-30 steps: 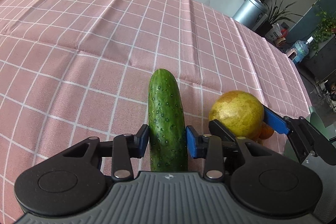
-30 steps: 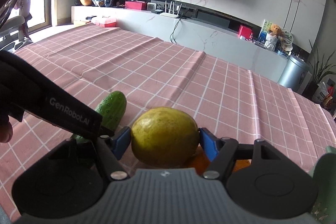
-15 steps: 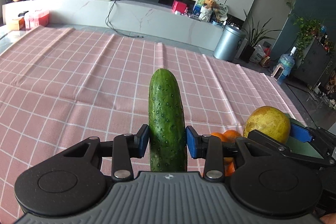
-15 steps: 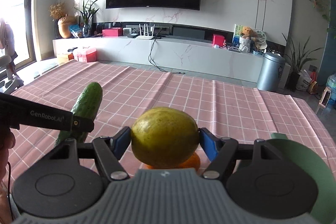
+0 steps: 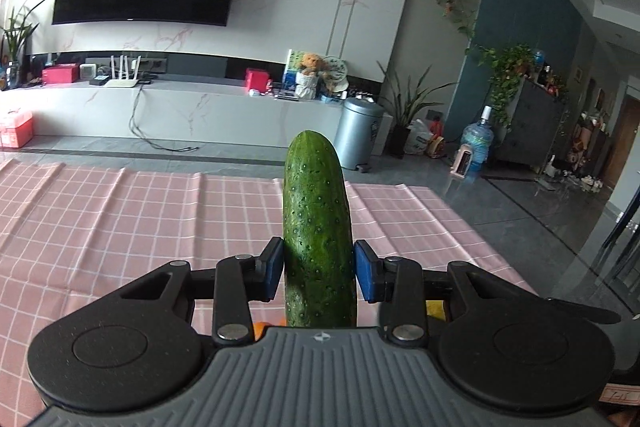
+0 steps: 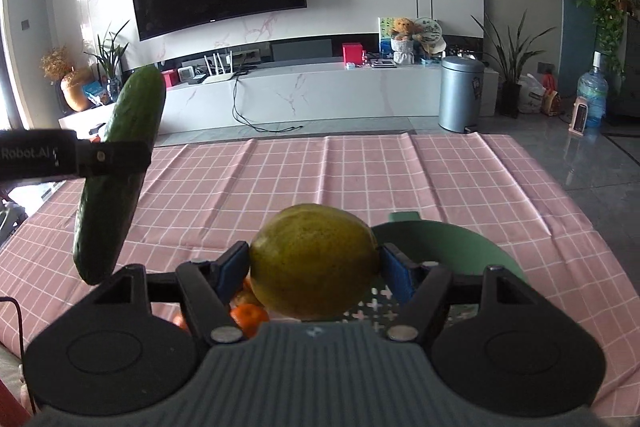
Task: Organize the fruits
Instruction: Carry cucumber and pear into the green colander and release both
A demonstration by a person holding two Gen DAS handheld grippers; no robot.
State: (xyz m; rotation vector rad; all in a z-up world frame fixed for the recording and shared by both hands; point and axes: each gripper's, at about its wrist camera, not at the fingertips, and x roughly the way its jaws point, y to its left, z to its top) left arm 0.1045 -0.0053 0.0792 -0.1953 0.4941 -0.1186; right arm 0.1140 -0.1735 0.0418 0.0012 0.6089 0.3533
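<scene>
My left gripper is shut on a dark green cucumber and holds it up in the air above the pink checked tablecloth. The cucumber also shows at the left of the right wrist view, tilted, held by the left gripper's fingers. My right gripper is shut on a round yellow-green fruit, held above the table. Below it lie small orange fruits and a green basket with a perforated floor.
The table's far edge gives onto a grey floor with a metal bin and a white TV bench. The table's right edge drops to the floor.
Both grippers have risen with their loads and tilted up, so the room shows instead of the tablecloth. The cucumber and the round fruit now hang well above the table.
</scene>
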